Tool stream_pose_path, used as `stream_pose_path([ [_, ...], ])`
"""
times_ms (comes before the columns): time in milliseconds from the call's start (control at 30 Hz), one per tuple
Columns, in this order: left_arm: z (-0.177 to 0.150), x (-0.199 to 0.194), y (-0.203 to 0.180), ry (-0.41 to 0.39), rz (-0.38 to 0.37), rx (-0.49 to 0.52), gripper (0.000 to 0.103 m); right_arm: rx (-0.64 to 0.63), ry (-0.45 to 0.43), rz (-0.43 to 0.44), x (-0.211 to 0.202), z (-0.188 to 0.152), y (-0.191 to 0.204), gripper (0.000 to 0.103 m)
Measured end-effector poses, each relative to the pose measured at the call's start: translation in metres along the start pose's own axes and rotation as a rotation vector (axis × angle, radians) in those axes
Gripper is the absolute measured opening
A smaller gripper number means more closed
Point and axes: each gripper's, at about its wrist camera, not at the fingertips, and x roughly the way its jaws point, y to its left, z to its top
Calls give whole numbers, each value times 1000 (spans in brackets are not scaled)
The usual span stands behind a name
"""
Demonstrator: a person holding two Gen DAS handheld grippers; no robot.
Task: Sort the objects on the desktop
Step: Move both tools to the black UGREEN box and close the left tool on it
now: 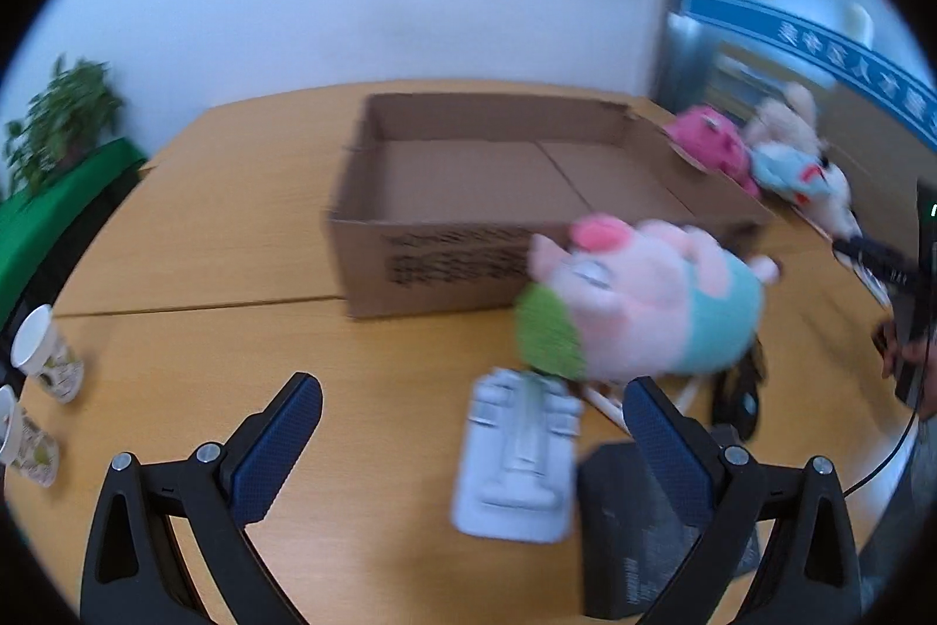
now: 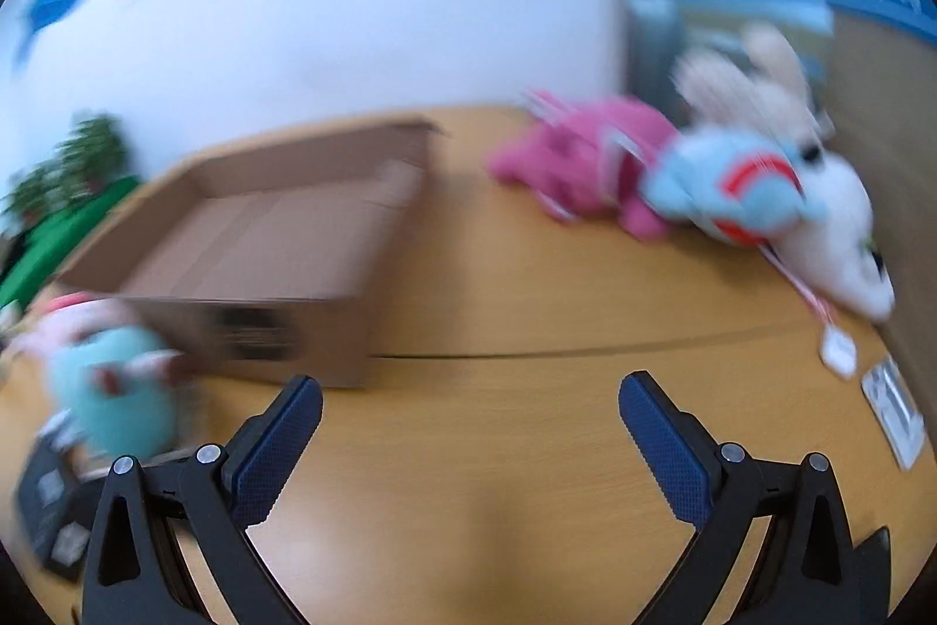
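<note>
Item by item: the wooden bench (image 1: 175, 344) carried a shallow brown cardboard box (image 1: 468, 191), open-topped, with black print on its near wall, at centre frame of the left wrist view. Just right of it sat a soft pink plush pig (image 1: 644, 297) in a teal garment, a fuzzy green piece at its lower left. Below the pig lay a flat white plastic package (image 1: 518, 461) beside a black rectangular box (image 1: 626, 537). Two printed paper cups (image 1: 44, 352) stood at the left edge. The left gripper (image 1: 471, 405) stood spread wide, empty. In the right wrist view, the right gripper (image 2: 468, 405) was likewise agape and empty; a pink plush (image 2: 585, 156), a blue plush (image 2: 726, 191) and a white plush (image 2: 837, 238) clustered at upper right.
</note>
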Motion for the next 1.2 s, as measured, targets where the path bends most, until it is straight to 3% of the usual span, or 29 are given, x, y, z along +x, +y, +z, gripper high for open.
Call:
stream_pose_path([
  [33, -1, 4, -9, 15, -11, 13, 103, -18, -21, 26, -11, 0, 9, 103],
  [167, -7, 16, -27, 51, -50, 29, 103, 23, -162, 270, -65, -9, 46, 103],
  [233, -16, 13, -31, 49, -72, 25, 103, 40, -165, 344, -78, -17, 61, 103],
  [333, -27, 15, -34, 70, -116, 15, 103, -33, -52, 341, -71, -29, 99, 103],
  [433, -42, 24, -36, 116, -165, -23, 101, -141, 78, 427, -53, -56, 150, 103],
  [500, -51, 29, -38, 147, -203, -34, 95, -224, 144, 457, -42, -79, 188, 103],
  [567, -62, 36, -43, 185, -271, -52, 77, -277, 188, 491, -36, -98, 217, 103],
  [633, -67, 33, -47, 182, -331, -67, 74, -292, 217, 536, -28, -107, 233, 103],
  [733, -72, 25, -63, 190, -366, -23, 72, -308, 249, 539, -23, -113, 240, 103],
  [867, -78, 17, -79, 226, -404, -16, 71, -298, 278, 550, -20, -113, 220, 102],
  [1000, -79, 16, -70, 233, -384, -70, 72, -360, 282, 504, -39, -124, 199, 102],
  [1133, -77, 35, -63, 268, -450, -156, 72, -345, 257, 520, -49, -124, 199, 102],
  [1200, -76, 40, -64, 273, -471, -166, 72, -340, 250, 505, -44, -123, 207, 89],
])
